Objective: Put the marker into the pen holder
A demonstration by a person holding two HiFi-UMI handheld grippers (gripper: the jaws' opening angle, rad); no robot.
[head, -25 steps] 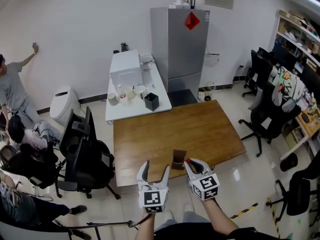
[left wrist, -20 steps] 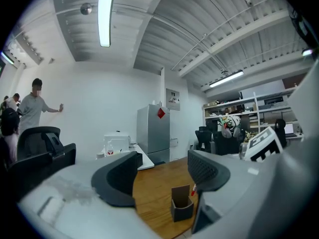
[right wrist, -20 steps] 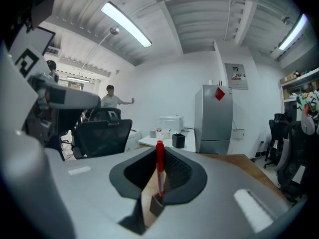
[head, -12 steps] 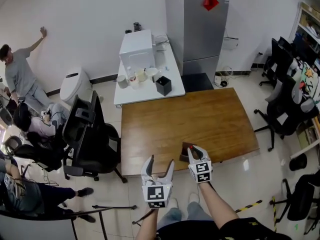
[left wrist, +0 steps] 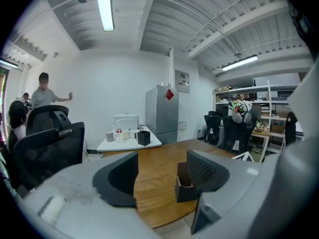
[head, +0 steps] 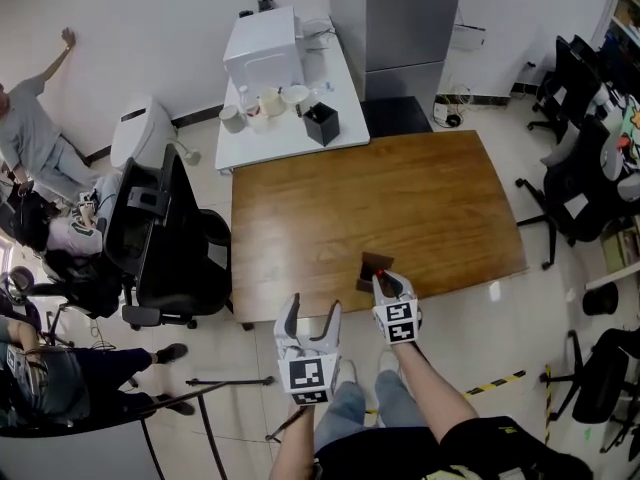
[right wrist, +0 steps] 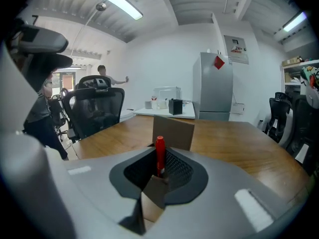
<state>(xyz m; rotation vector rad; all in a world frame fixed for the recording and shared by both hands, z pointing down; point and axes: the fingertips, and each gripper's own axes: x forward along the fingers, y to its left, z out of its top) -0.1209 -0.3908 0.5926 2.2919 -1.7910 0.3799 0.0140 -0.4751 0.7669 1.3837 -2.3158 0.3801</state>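
Observation:
A brown open-topped pen holder (head: pixel 372 266) stands on the wooden table (head: pixel 400 203) near its front edge. My right gripper (head: pixel 388 284) is shut on a red marker (right wrist: pixel 159 156), which stands upright between the pads with its red tip (head: pixel 380 274) by the holder's near rim. In the right gripper view the holder (right wrist: pixel 174 131) rises just behind the marker. My left gripper (head: pixel 312 310) hangs open and empty in front of the table edge, left of the holder. Through its jaws (left wrist: pixel 159 176) I see the holder (left wrist: pixel 185 185), partly hidden by the right jaw.
A white side table (head: pixel 330 138) at the far end carries cups, a black box (head: pixel 321 123) and a white appliance (head: pixel 262 46). A grey fridge (head: pixel 405 18) stands behind it. Black office chairs (head: pixel 165 253) crowd the left, more chairs (head: pixel 575 168) the right. People are at the far left.
The head view has tilted down and shifted. My right gripper has carried the marker leftward, from beside the pen holder to its near rim. The left gripper has stayed open below the table edge.

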